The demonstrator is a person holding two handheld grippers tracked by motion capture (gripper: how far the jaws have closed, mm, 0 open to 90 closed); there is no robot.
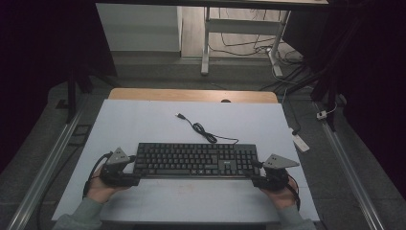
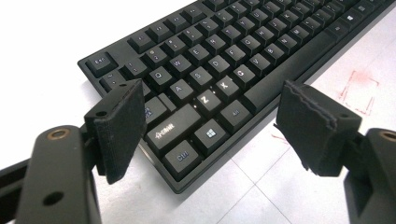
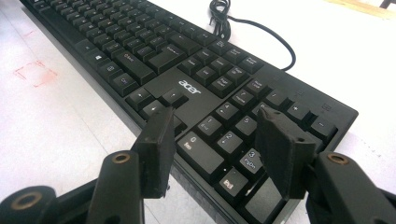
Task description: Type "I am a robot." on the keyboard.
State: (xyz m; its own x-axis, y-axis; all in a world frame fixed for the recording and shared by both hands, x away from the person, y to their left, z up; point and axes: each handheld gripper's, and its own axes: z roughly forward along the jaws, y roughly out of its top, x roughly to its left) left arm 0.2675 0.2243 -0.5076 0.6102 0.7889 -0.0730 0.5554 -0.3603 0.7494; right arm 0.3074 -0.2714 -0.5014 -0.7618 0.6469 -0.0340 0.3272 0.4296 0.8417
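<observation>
- The left claw [image 1: 125, 173] sits at the left end of a black keyboard [image 1: 195, 160], held in the person's left hand [image 1: 98, 188].
- In the left gripper view its jaws stand wide apart, with nothing between the pads; the left claw [image 2: 219, 130] frames the keyboard's [image 2: 224, 70] near left corner, where the Ctrl, Windows and Shift keys lie just ahead of the jaws.
- The right claw [image 1: 261, 176] is at the keyboard's right end, held in the right hand [image 1: 280, 194].
- In the right gripper view the jaws are parted and reach over the near right corner of the keyboard [image 3: 187, 74]; the right claw [image 3: 219, 140] straddles the number pad keys, and I cannot tell whether the pads touch the keyboard.
- Beyond the right claw, the keyboard's cable [image 3: 252, 28] runs off the back edge and curls into a small coil on the white table [image 3: 56, 130].
- In the high view the cable [image 1: 203, 130] lies loose on the table [image 1: 143, 120] beyond both claws, ending in a plug [image 1: 180, 116].
- Faint red marks [image 2: 357, 91] show on the table beside the left claw's right jaw.
</observation>
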